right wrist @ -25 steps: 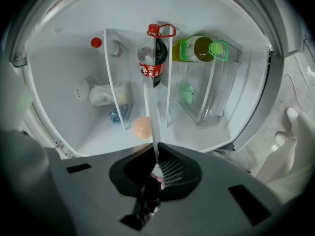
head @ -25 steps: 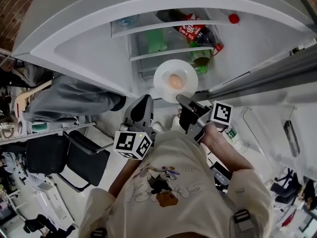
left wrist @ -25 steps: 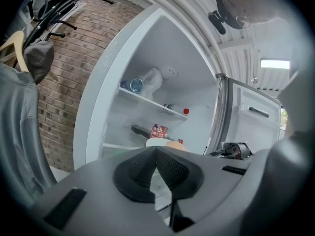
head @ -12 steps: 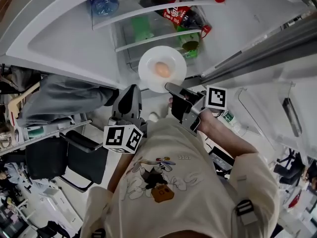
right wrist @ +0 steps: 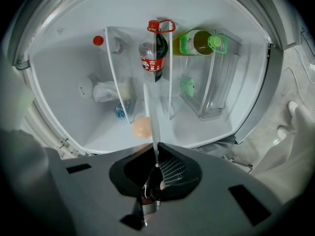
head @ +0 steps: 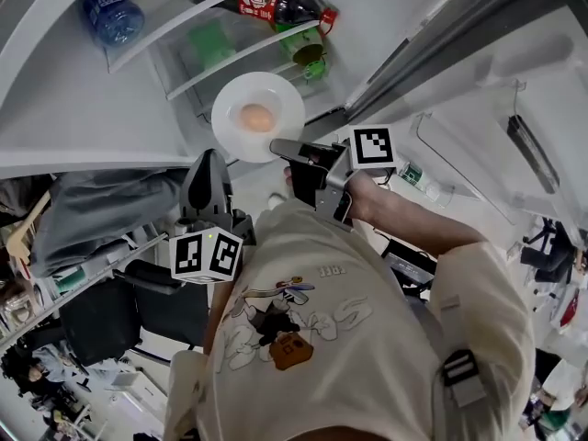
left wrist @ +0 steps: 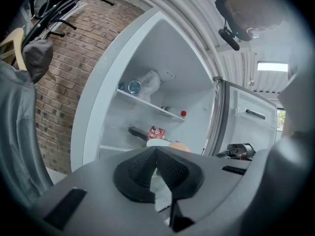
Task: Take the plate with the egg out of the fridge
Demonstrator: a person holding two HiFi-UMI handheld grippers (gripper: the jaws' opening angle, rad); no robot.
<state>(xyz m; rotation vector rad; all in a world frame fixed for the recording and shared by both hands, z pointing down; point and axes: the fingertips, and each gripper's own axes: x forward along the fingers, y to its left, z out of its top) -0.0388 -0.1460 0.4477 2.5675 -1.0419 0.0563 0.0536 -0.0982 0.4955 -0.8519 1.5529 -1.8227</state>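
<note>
We hold the plate [head: 230,108] by its near rim in the right gripper [head: 277,145], whose jaws are narrow, pinched on the thin white edge. In the right gripper view [right wrist: 157,164] the plate [right wrist: 151,127] shows edge-on, running toward 12 o'clock from the jaws. The egg [head: 256,118] lies in the middle of the plate, which hangs in front of the open fridge [head: 55,108], low at its mouth.

Our left gripper [head: 209,160] sits apart at 7 o'clock of the plate. Its pads meet at the tips, with nothing between them [left wrist: 156,152].

Behind the plate, at 12 to 1 o'clock, the shelves carry a cola bottle [head: 280,3] lying on its side and a green bottle [head: 309,53] just beyond the plate's far rim. A blue water bottle [head: 110,12] rests on the upper shelf at 10 o'clock. The fridge door [head: 514,72] stands open at 2 o'clock, its grey edge passing close beside our right gripper. At 8 o'clock a grey jacket [head: 92,214] hangs just outside the fridge wall, and a black chair [head: 110,315] stands below it.
</note>
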